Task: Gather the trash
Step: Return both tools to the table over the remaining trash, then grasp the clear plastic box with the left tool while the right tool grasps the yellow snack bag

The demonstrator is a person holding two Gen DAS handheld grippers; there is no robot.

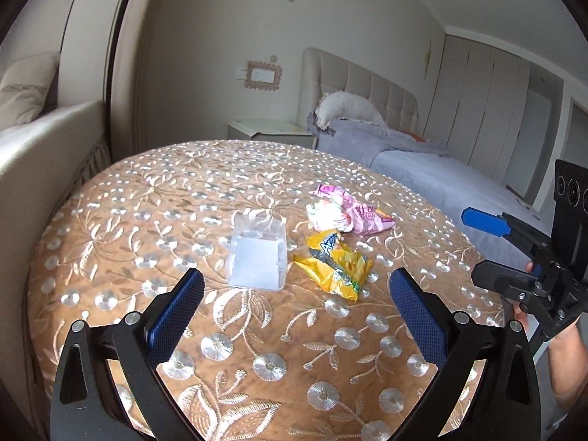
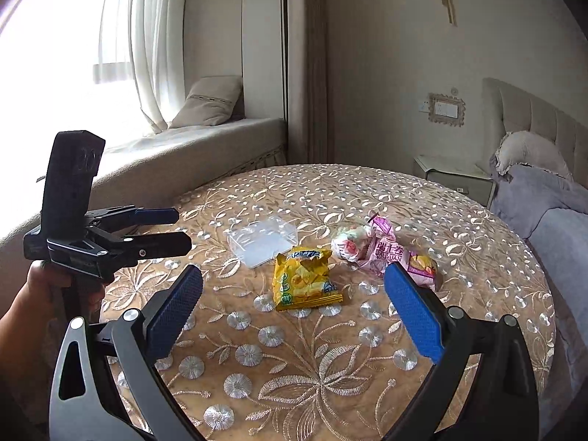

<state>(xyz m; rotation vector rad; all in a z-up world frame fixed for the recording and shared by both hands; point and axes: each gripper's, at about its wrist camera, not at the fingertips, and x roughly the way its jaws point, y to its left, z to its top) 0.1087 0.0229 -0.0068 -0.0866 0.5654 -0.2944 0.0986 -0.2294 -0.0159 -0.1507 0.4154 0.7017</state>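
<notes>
A clear plastic box (image 1: 256, 253) lies on the round embroidered table (image 1: 147, 198). Beside it lie a yellow snack wrapper (image 1: 336, 262), a crumpled white wrapper (image 1: 327, 215) and a pink wrapper (image 1: 364, 215). My left gripper (image 1: 296, 301) is open above the table, short of the box and the yellow wrapper. In the right wrist view the box (image 2: 262, 240), yellow wrapper (image 2: 303, 283), white wrapper (image 2: 349, 246) and pink wrapper (image 2: 389, 253) lie ahead of my right gripper (image 2: 294, 297), which is open and empty. Each gripper shows in the other's view, the right (image 1: 488, 246) and the left (image 2: 176, 229).
A bed (image 1: 422, 154) with a grey blanket stands right of the table, with a nightstand (image 1: 268, 130) at the wall. A window seat (image 2: 191, 143) with a cushion lies to the left behind the table.
</notes>
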